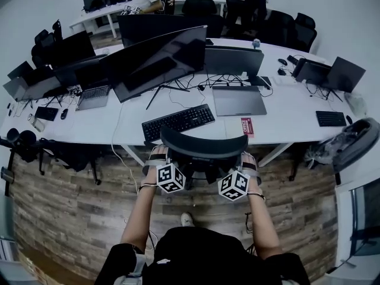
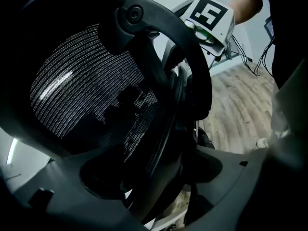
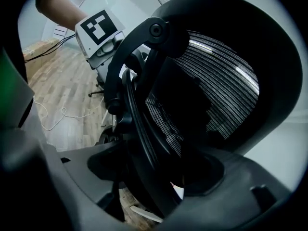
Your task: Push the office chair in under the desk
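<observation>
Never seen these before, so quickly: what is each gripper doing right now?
Left gripper: closed on the office chair backrest.
Right gripper: closed on the same office chair backrest.

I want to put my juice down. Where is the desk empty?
The desk is bare between the closed laptop and the small keyboard at the right. It is crowded with cables under the monitors, behind the big keyboard.

Office chair [image 1: 203,146] backrest is at the tabletop [image 1: 285,129] edge, in the gap between left desk leg [image 1: 132,157] and right desk leg [image 1: 274,154]. Its frame fills the jaws of left hand-held gripper [image 2: 159,177] and right hand-held gripper [image 3: 154,177]. Floor [image 1: 77,218] on both sides is open. Backpack [image 1: 350,141] is well off to the right.
</observation>
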A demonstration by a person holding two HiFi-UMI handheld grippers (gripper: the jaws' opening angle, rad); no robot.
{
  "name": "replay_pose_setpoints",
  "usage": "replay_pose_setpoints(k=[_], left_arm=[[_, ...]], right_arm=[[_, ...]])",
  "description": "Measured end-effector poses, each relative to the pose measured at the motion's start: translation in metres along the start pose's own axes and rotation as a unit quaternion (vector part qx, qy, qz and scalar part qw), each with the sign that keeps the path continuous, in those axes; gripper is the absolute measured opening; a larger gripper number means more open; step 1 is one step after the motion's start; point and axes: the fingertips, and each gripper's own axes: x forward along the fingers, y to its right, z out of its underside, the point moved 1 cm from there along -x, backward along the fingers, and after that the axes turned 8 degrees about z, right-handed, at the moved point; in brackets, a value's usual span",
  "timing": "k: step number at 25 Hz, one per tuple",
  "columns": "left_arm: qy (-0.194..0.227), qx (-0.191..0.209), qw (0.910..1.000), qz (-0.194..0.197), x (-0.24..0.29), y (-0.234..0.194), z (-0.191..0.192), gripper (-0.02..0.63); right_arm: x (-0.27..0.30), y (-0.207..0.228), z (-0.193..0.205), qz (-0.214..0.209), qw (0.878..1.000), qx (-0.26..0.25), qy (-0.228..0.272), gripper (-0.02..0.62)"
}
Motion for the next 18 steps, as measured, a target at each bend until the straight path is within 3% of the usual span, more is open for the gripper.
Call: replay_pose_setpoints(k=[9,18], left_arm=[[0.046,0.008,0.9989,-0.005,0.021,-0.029,0.004,0.371],[0.053,0.016,0.9984,-0.006,0.026,-0.036,0.012,0.371]], right_arm=[[0.036,0.017,-0.003,0.013,0.999,0.004,-0.032,0.340],[0.057,0.015,-0.006,0.051,0.997,-0.016,-0.056,0.359]])
